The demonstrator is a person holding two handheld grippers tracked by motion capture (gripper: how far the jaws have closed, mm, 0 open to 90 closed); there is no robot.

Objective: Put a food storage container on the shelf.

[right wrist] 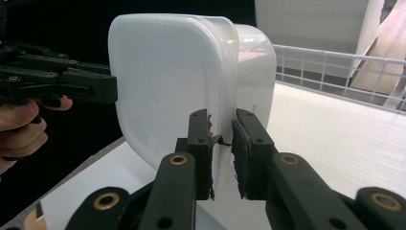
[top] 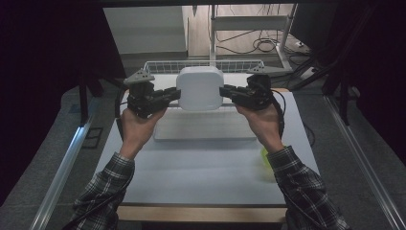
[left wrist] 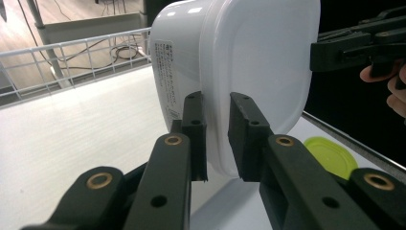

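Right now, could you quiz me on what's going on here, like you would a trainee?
1. True or false: the white lidded container rests flat on the table.
2. Which part of the container do the left gripper and the right gripper pinch? A) its label B) the lid rim on opposite sides C) its base
3. Fill in: behind the container, along the table's far edge, stands a white wire ____.

Key
1. False: it is held up in the air between both grippers.
2. B: each gripper's jaws close on the rim.
3. Basket.
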